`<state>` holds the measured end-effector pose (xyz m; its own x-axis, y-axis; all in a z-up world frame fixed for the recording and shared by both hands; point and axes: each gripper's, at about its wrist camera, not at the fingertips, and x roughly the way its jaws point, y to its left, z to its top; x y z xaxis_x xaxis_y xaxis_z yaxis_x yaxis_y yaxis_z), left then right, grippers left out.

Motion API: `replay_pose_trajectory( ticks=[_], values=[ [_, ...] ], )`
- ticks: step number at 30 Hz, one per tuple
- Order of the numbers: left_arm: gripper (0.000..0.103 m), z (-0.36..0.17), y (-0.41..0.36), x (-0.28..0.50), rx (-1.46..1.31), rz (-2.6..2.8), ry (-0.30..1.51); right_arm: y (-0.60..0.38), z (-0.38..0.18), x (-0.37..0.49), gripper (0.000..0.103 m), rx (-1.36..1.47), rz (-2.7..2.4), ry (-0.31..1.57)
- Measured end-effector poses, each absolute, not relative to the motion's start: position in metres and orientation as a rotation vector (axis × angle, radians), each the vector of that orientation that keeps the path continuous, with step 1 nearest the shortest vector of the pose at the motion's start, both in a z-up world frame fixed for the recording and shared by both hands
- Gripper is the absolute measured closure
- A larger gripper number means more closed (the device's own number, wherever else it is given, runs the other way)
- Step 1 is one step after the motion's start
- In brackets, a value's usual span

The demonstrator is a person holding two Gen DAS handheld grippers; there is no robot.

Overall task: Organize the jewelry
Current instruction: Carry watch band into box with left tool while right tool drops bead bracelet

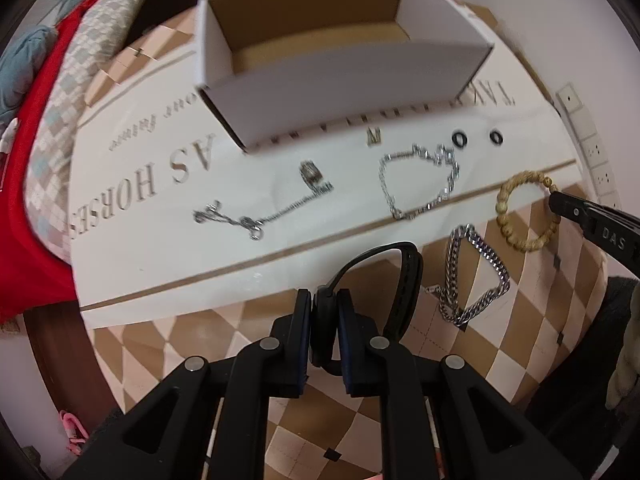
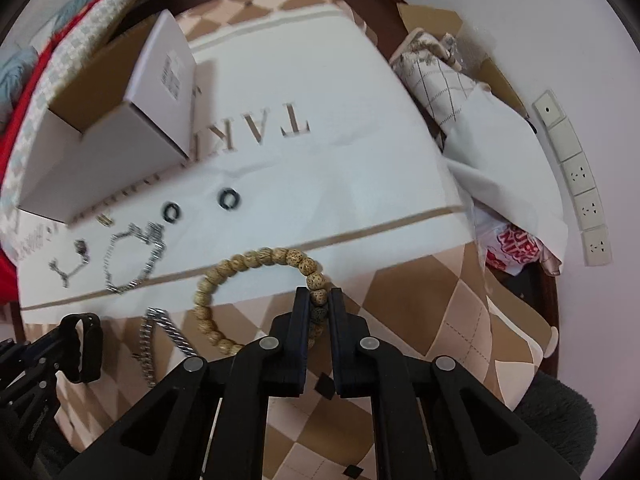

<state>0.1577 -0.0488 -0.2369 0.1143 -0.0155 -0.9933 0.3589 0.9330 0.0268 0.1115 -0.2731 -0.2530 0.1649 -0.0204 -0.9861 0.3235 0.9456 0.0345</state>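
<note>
My left gripper (image 1: 325, 304) is shut on a black band (image 1: 404, 280), which loops up and to the right over the checked cloth. In the right wrist view my right gripper (image 2: 319, 300) is shut on a wooden bead bracelet (image 2: 248, 260) that lies across the cloth's border stripe. An open white cardboard box (image 1: 344, 92) stands behind. In front of it lie a thin silver bracelet (image 1: 416, 184), a fine chain with a pendant (image 1: 280, 208), two black rings (image 1: 459, 139) and a small gold piece (image 1: 374, 138). A thick silver chain (image 1: 472, 276) lies between the grippers.
A white printed cloth (image 2: 340, 140) covers the table's middle. Red and checked fabric (image 1: 36, 200) is piled at the left edge. Bags and paper (image 2: 480, 128) crowd the right side, under a wall socket strip (image 2: 580, 180). A dark furry object (image 2: 560, 412) sits at the near right.
</note>
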Motion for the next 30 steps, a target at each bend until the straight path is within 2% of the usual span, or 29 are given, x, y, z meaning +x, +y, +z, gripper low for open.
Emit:
replay_pose_trajectory(
  ticks=[18,22,30],
  values=[
    [0.093,-0.122,-0.030,0.231,0.116,-0.161,1.176,-0.235,-0.107,0.170,0.094,0.322,0.021,1.104],
    [0.093,-0.122,-0.033,0.256,0.092,-0.157,1.172,-0.224,-0.099,0.202,0.094,0.302,0.059,1.084],
    [0.093,-0.148,-0.038,0.296,0.047,-0.169,1.233,-0.212,-0.127,0.259,0.093,0.273,0.081,1.126]
  ],
)
